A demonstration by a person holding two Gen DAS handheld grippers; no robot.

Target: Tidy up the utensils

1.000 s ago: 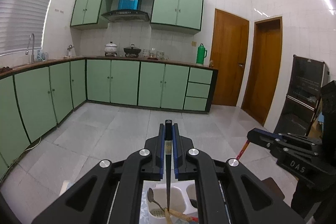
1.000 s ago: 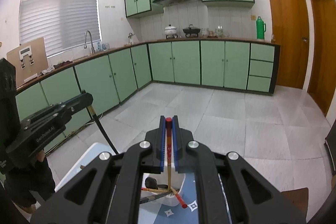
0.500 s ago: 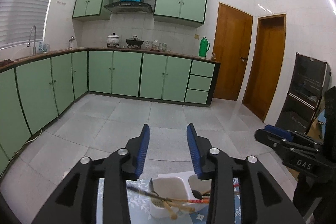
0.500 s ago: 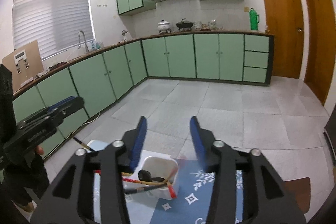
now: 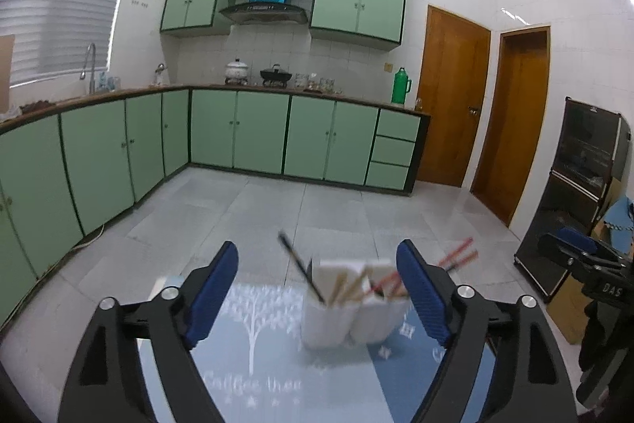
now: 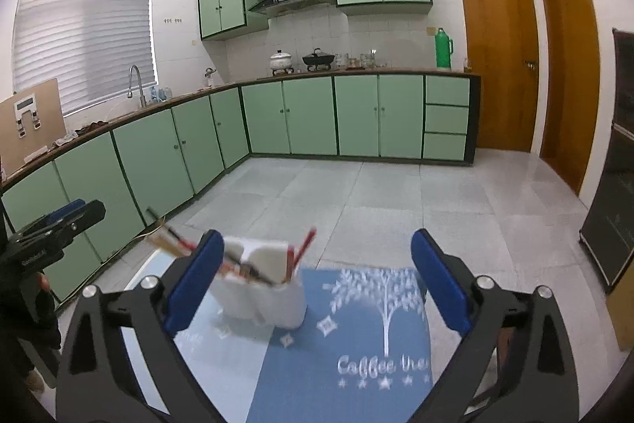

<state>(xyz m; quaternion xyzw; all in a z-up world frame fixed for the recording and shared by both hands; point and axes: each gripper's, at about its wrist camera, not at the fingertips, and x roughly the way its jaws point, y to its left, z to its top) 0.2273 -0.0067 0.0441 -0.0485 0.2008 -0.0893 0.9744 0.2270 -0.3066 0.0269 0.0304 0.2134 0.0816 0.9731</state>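
Both grippers stand wide open with nothing between their blue pads. Left gripper (image 5: 317,288) hangs above the near left part of the cloth (image 5: 257,363), its jaws spread to either side of the holder (image 5: 344,316). That white holder stands upright on the cloth, ahead of the jaws and touching neither. From the holder a black chopstick (image 5: 297,264) leans up to the left, wooden sticks (image 5: 348,288) sit in the middle, and red chopsticks (image 5: 455,256) lean out to the right, past the right pad. Motion blur softens all of these.

Right gripper (image 6: 313,284) hangs over the right part of the cloth (image 6: 356,343), and the holder (image 6: 269,300) sits just inside its left finger (image 6: 194,280), partly hidden by it; whether they touch is unclear. One red chopstick (image 6: 301,248) rises from the holder's right compartment, and a bundle of other sticks (image 6: 170,240) leans left from the holder, behind that finger.
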